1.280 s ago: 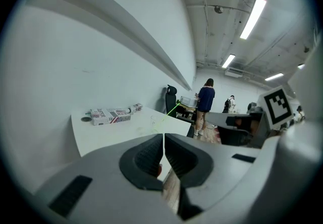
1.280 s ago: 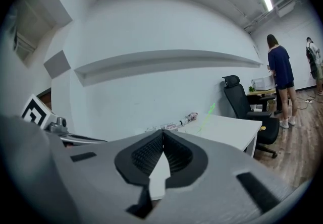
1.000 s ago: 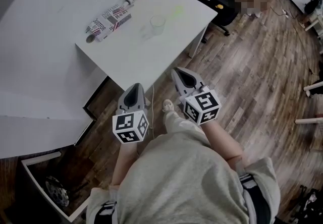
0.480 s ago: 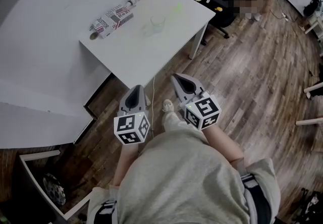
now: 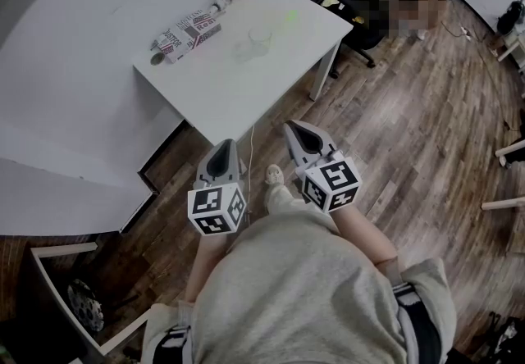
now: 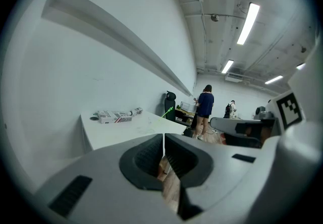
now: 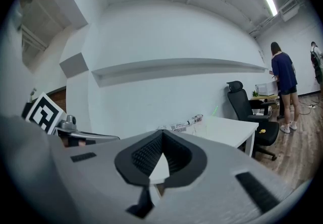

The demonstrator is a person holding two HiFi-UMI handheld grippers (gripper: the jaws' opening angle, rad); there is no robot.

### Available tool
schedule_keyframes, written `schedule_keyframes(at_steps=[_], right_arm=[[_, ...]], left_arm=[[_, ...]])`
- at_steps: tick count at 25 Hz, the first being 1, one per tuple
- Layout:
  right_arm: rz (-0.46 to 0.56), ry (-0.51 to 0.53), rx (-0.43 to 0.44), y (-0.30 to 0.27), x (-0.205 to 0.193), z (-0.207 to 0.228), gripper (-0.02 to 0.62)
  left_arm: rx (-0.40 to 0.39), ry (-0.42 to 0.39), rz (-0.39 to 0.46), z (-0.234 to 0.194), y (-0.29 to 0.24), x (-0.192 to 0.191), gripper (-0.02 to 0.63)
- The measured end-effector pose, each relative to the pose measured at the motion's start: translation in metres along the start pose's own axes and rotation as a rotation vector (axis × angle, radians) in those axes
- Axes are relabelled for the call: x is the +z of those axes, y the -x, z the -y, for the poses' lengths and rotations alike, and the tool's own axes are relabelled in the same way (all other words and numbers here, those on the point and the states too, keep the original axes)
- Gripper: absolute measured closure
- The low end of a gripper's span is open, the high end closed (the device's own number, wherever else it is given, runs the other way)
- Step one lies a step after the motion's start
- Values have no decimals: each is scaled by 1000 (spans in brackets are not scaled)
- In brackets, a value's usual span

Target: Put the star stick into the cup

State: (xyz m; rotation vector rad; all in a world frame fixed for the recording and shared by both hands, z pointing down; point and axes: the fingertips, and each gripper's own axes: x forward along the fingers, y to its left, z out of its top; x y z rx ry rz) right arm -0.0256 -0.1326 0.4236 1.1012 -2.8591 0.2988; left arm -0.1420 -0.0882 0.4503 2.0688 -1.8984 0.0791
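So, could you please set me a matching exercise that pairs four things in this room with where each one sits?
Things:
1. clear plastic cup
2. green star stick
3. long roll in printed paper
4. black office chair

Places:
a. on the wooden floor, off the white table
b. near the middle of the table
c. on the table, along its wall-side edge
d. on the table, near the corner closest to the chair

Pairs: 1-b; 2-d; 3-c; 4-a
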Motion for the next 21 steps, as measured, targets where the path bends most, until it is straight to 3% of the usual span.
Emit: schedule_keyframes(at_steps=[21], right_arm=[[11, -31, 23, 4, 4, 5, 601]], left_arm=[[4, -5, -17, 6, 0, -3, 594]])
